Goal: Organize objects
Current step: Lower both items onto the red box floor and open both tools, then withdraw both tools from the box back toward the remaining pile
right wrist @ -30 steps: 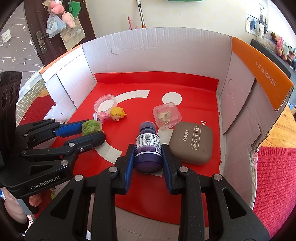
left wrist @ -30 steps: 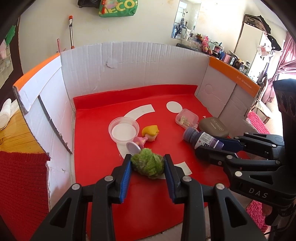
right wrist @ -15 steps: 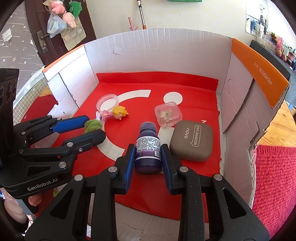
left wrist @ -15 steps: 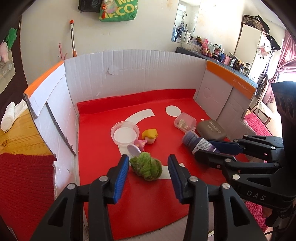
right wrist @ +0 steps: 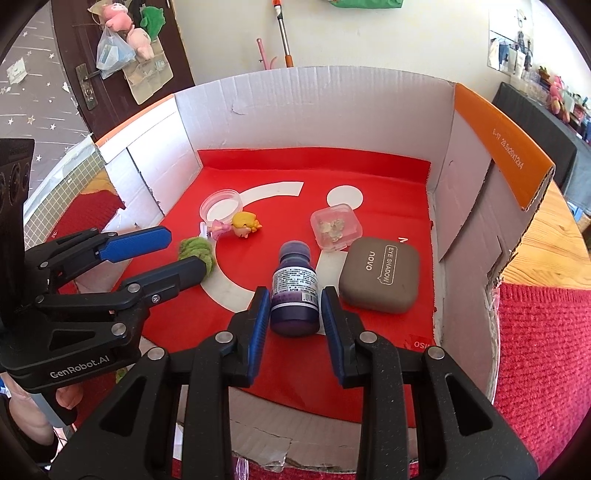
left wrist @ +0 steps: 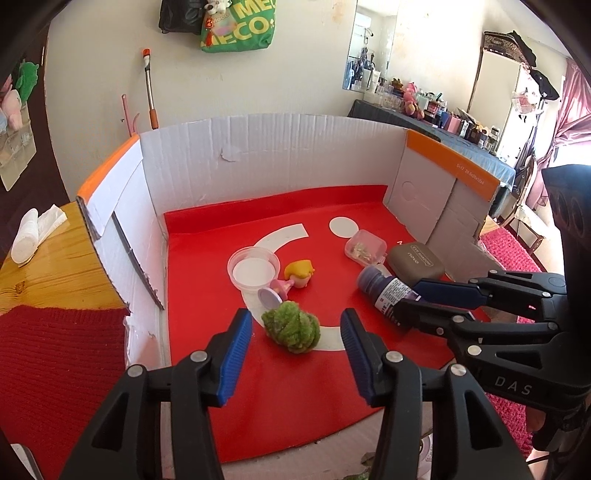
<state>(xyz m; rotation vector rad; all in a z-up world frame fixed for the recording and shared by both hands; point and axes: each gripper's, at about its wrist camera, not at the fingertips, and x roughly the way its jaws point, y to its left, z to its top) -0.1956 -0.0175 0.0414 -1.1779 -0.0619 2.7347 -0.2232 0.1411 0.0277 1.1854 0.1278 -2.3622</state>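
Since a second ago both pairs of fingers have let go: the left gripper (left wrist: 296,334) now stands spread around the green fuzzy ball (left wrist: 291,326), clear of it on both sides, and the right gripper (right wrist: 294,301) is spread beside the purple bottle (right wrist: 294,291), which lies on its side at lower centre of the right view. Both rest on the red mat (right wrist: 384,184) with white shapes, inside a white cardboard box (right wrist: 314,107) with orange-edged flaps. Further up the mat sit a round clear tub (right wrist: 221,204), a yellow-haired doll (right wrist: 242,225), a small clear case (right wrist: 335,227) and a brown eye-shadow case (right wrist: 380,275) touching the bottle's right. A wooden tabletop (left wrist: 48,269) shows at left, a red knitted cloth (right wrist: 543,354) at right, and a green bag (left wrist: 236,24) hangs on the cream wall at top
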